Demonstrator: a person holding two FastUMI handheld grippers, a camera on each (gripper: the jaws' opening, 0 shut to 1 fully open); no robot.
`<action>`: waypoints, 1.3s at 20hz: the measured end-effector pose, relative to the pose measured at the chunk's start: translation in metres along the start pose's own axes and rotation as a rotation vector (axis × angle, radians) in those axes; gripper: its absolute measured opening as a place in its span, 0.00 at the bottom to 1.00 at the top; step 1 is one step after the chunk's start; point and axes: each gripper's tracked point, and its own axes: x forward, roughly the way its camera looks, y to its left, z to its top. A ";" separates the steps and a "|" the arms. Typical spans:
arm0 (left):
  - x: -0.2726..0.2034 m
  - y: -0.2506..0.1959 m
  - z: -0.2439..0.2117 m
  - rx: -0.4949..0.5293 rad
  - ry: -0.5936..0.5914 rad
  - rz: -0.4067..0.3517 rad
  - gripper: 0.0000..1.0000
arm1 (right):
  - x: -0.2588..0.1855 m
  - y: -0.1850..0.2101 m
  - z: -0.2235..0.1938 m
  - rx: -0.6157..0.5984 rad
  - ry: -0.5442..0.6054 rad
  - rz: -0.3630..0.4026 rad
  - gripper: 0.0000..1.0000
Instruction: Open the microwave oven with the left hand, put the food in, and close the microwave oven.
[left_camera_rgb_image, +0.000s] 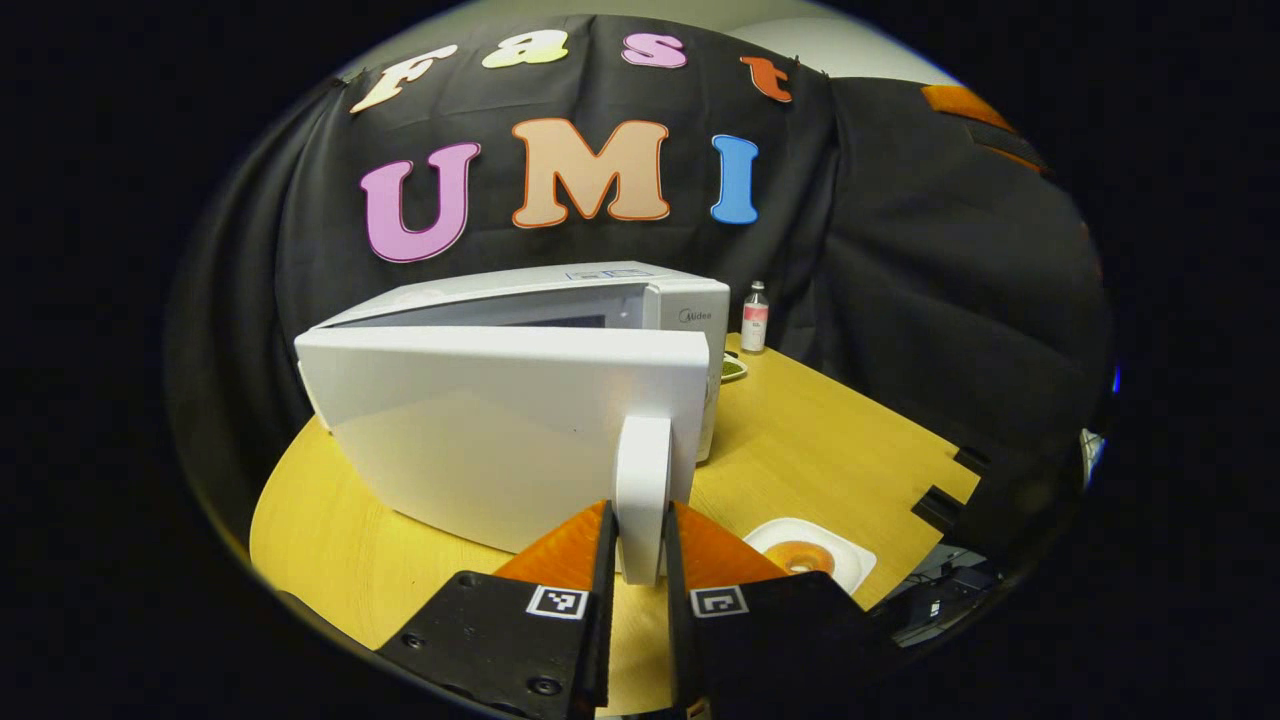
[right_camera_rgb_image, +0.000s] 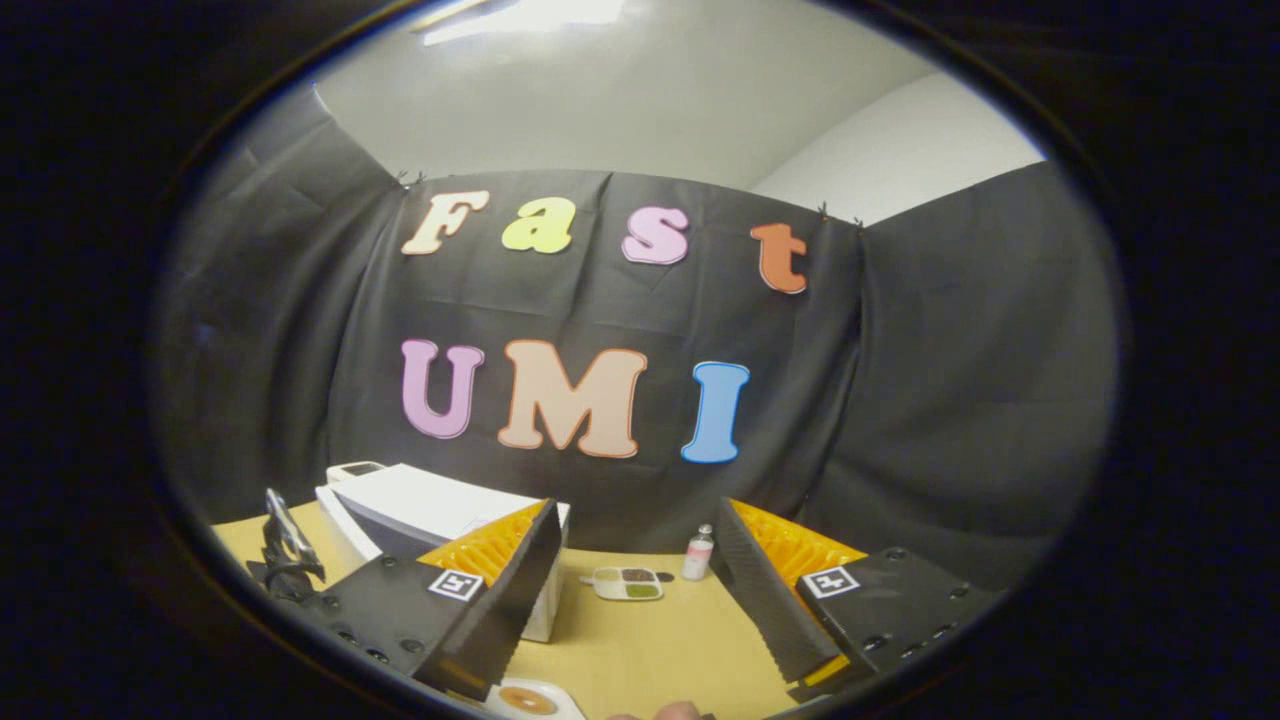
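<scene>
In the left gripper view, the left hand-held gripper (left_camera_rgb_image: 640, 560) sits at the bottom of the picture with its two fingers drawn close together, one pressing on each side of the upright white handle (left_camera_rgb_image: 643, 495) of the microwave door (left_camera_rgb_image: 510, 430). The door stands swung partly away from the white microwave oven (left_camera_rgb_image: 620, 300) behind it, so a gap opens along the top between door and body. The oven rests on a round, yellow wooden worktop (left_camera_rgb_image: 830, 450). To the right of the gripper, near the worktop's front edge, lies a white tray with an orange ring-shaped piece of food (left_camera_rgb_image: 800, 556) on it. Behind the oven's right side a small dish (left_camera_rgb_image: 733, 368) with something green peeks out, and a small bottle (left_camera_rgb_image: 755, 316) with a pink label stands near the back wall. In the right gripper view, the right hand-held gripper (right_camera_rgb_image: 635, 590) is held above the worktop (right_camera_rgb_image: 640, 640) with its fingers spread wide apart and nothing between them. Past its left finger the microwave oven (right_camera_rgb_image: 420, 505) shows with its door (right_camera_rgb_image: 345, 530) angled outward. Between the fingers, farther off, lie a divided dish (right_camera_rgb_image: 627, 583) and the small bottle (right_camera_rgb_image: 698, 552). The tray of food (right_camera_rgb_image: 530, 700) sits at the bottom edge, just below the left finger
</scene>
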 end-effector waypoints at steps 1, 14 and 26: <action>-0.006 0.002 -0.003 -0.003 0.001 0.005 0.23 | -0.001 0.005 -0.013 -0.009 0.013 0.014 0.97; -0.070 0.032 -0.031 -0.050 0.045 0.104 0.23 | -0.024 0.078 -0.204 -0.058 0.349 0.175 0.97; -0.099 0.070 -0.049 -0.098 0.081 0.220 0.23 | -0.057 0.122 -0.349 -0.047 0.722 0.292 0.98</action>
